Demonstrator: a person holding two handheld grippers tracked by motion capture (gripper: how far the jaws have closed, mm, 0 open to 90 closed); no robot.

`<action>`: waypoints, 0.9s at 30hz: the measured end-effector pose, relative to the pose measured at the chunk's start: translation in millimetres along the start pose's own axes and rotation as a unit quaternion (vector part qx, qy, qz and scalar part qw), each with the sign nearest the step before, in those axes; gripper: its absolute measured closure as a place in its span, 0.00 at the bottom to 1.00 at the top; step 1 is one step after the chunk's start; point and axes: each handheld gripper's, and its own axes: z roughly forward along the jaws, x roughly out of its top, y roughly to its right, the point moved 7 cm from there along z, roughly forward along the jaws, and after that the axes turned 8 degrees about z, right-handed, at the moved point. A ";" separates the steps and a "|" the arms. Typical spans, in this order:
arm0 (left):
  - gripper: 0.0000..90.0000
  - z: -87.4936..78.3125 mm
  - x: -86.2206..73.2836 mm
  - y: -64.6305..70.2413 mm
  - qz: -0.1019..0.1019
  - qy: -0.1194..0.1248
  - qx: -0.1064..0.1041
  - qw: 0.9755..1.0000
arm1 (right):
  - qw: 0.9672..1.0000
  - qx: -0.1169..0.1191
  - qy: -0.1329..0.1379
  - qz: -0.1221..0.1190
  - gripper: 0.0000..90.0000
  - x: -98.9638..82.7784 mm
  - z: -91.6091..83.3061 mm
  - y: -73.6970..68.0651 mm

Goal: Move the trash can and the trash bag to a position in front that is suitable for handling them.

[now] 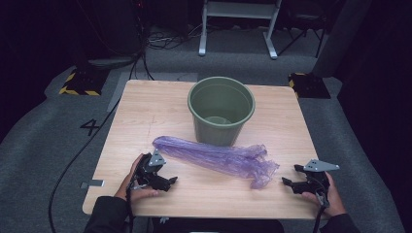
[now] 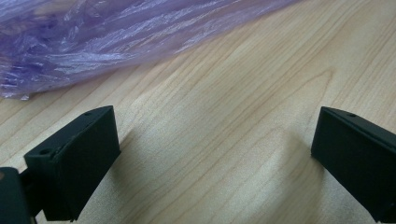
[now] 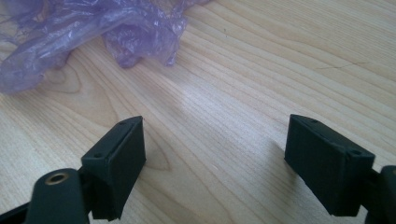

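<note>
Logging progress: crumpled purple plastic bag (image 1: 218, 158) lay unlined beside round green plastic bin (image 1: 221, 110); we kept both grippers' fingers (image 2: 74, 163) open, empty.

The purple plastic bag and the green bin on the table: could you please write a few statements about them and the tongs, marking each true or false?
1. The purple plastic bag lies stretched out on the table in front of the green bin. True.
2. The bag already lines the bin. False: it lies outside the bin, on the wood.
3. The left tongs stand open over bare wood. True.
4. The right tongs are shut on a corner of the bag. False: they are open, with the bag's end beyond their tips.
5. The bin lies tipped on its side. False: it stands upright.
</note>
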 end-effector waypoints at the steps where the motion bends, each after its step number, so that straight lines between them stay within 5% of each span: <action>1: 0.00 0.0 -0.1 -0.2 0.002 -0.001 -0.002 1.000 | 1.000 0.000 0.000 0.000 0.22 0.0 0.0 0.0; 15: 0.00 -0.7 -0.9 -1.7 0.006 0.001 -0.004 1.000 | 1.000 -0.002 0.000 -0.002 0.22 0.6 0.5 -0.7; 21: 0.00 -2.1 -2.4 -1.5 0.004 0.000 -0.003 1.000 | 1.000 0.009 0.028 0.001 0.26 7.2 -0.4 -5.7; 27: 0.01 -4.4 -4.9 -2.0 0.003 0.000 -0.002 1.000 | 0.997 0.038 0.062 -0.026 0.30 23.9 -2.8 -23.5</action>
